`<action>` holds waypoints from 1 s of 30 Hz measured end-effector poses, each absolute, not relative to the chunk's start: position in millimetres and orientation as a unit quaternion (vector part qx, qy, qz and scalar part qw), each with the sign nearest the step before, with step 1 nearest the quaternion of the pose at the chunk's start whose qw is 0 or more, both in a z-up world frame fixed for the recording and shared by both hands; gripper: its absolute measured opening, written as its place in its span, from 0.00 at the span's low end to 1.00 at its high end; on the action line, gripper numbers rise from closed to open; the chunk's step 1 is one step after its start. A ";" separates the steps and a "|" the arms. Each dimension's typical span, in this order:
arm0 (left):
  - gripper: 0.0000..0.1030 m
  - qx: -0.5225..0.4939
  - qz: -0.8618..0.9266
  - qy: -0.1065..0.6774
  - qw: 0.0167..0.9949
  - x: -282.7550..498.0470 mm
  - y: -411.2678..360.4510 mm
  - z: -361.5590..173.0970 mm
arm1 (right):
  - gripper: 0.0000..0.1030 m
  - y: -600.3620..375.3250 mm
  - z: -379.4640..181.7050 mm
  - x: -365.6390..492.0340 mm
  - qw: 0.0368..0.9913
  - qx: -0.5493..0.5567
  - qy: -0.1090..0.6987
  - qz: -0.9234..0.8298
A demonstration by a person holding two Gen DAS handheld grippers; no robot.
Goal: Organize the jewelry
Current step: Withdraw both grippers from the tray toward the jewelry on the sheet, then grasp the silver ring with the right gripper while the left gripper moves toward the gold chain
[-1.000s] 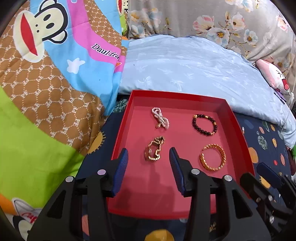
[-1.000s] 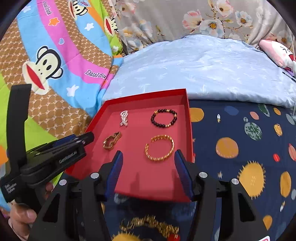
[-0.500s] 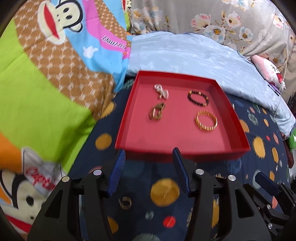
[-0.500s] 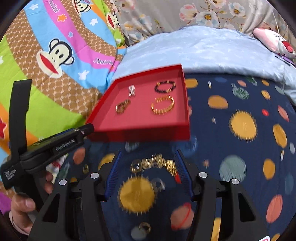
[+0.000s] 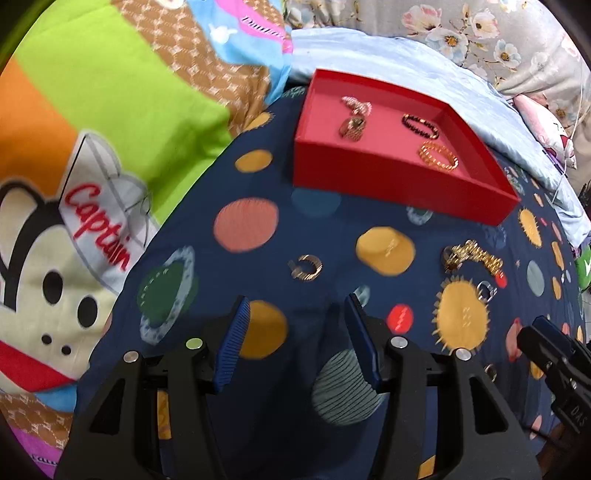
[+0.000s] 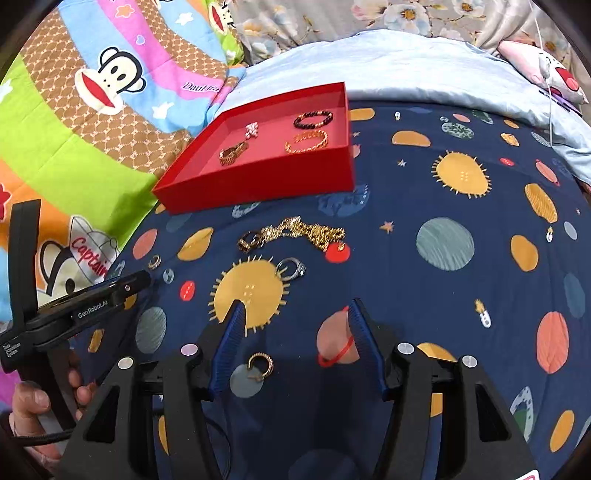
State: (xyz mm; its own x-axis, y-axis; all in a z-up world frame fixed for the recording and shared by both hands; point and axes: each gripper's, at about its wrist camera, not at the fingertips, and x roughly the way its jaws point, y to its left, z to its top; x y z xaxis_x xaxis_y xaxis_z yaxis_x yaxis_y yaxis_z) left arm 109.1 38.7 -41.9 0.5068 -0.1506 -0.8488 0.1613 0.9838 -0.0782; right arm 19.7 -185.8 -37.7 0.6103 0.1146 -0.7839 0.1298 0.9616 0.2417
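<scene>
A red tray lies on the navy planet-print sheet. It holds a pearl piece, a gold chain piece, a dark bead bracelet and a gold bangle. Loose on the sheet in front of the tray are a gold ring, a gold chain, a silver ring and a gold ring between the right fingers. My left gripper is open and empty, just short of the gold ring. My right gripper is open and empty.
A bright monkey-print quilt lies to the left. A pale blue quilt and floral pillows lie behind the tray. The left gripper body and hand show at the right view's left edge.
Both grippers have drawn back from over the tray toward me. The loose chain and rings on the sheet have come into view. Both stay open and empty.
</scene>
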 end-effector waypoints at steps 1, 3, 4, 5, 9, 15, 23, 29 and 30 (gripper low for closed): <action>0.50 0.007 -0.089 0.488 0.868 107.5 40.6 -42.6 | 0.55 -184.1 -39.3 19.1 0.886 0.136 0.443 -0.004; 0.50 0.009 -0.089 0.487 0.869 105.6 43.9 -43.3 | 0.55 -182.0 -40.6 19.0 0.886 0.133 0.445 -0.002; 0.50 0.009 -0.090 0.487 0.869 105.1 44.9 -43.5 | 0.55 -181.4 -41.1 18.8 0.885 0.133 0.445 -0.001; 0.50 0.008 -0.090 0.487 0.869 105.3 45.2 -43.5 | 0.55 -181.2 -41.6 18.7 0.885 0.134 0.446 0.000; 0.50 0.013 -0.094 0.485 0.869 111.0 37.9 -44.0 | 0.55 -182.1 -42.7 19.5 0.884 0.139 0.446 0.002; 0.42 0.015 -0.092 0.483 0.870 127.0 20.4 -50.3 | 0.55 -190.2 -38.6 17.5 0.886 0.142 0.441 -0.005; 0.34 0.021 -0.091 0.483 0.871 131.7 10.3 -52.8 | 0.55 -207.3 -43.1 9.4 0.883 0.148 0.445 -0.020; 0.34 0.025 -0.092 0.478 0.873 130.9 8.0 -52.9 | 0.55 -207.7 -45.6 12.6 0.881 0.153 0.448 -0.016; 0.34 0.024 -0.094 0.478 0.873 131.0 7.7 -52.7 | 0.55 -206.1 -45.7 14.8 0.881 0.152 0.448 -0.014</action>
